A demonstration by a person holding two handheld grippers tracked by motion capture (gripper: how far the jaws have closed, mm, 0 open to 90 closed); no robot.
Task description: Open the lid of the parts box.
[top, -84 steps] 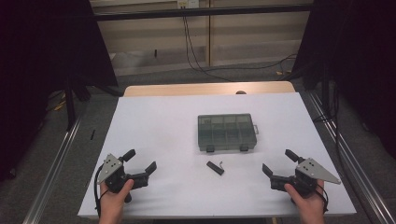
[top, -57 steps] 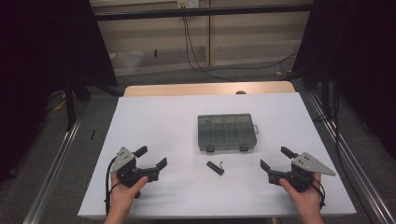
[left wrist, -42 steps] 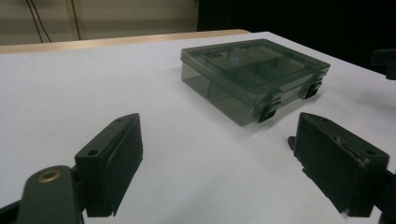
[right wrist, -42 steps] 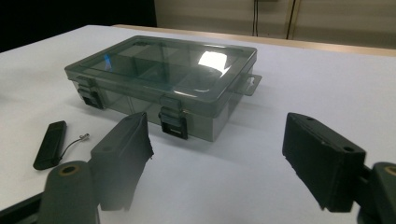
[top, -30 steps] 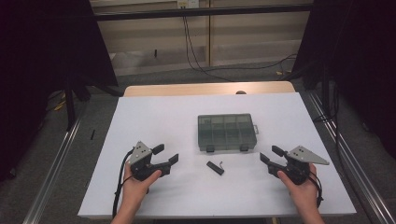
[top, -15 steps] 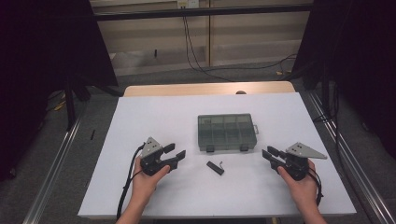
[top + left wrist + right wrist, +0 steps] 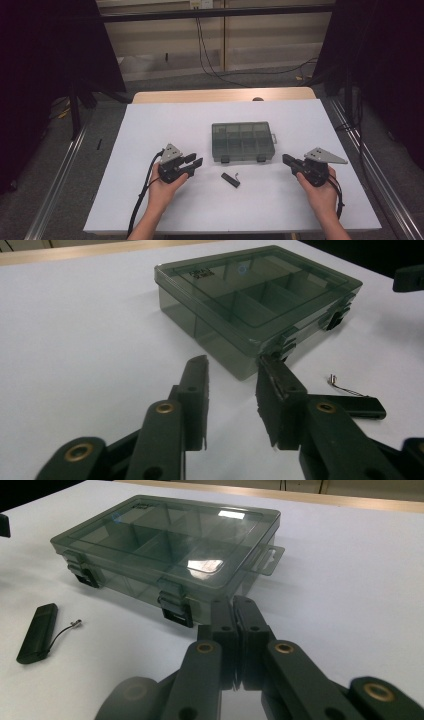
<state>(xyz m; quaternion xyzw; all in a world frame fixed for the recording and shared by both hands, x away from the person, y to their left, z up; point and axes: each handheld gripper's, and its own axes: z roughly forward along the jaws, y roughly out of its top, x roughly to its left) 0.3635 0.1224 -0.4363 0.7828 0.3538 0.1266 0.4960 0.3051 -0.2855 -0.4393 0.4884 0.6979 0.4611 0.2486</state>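
A smoky-grey clear compartment box (image 7: 243,142) lies with its lid down and its latches toward me at mid-table. A black USB stick (image 7: 231,179) with a short cord lies just in front of it. My left gripper (image 7: 196,161) is left of the box, its jaws have just been closing and stand a little apart with nothing between them (image 7: 231,390). My right gripper (image 7: 286,159) is right of the box, its jaws have just closed together, shut on nothing (image 7: 235,602). From there the box (image 7: 170,540) and the stick (image 7: 37,632) lie ahead of it.
The white table top (image 7: 150,125) has bare room to the left, the right and behind the box. Metal rails run along both sides of the table. Cables lie on the floor beyond the far edge. The box (image 7: 255,295) and the stick (image 7: 360,407) lie ahead of the left jaws.
Both hands have moved inward toward the box, the left one farther. The jaws of both grippers have narrowed, and the right jaws have come together.
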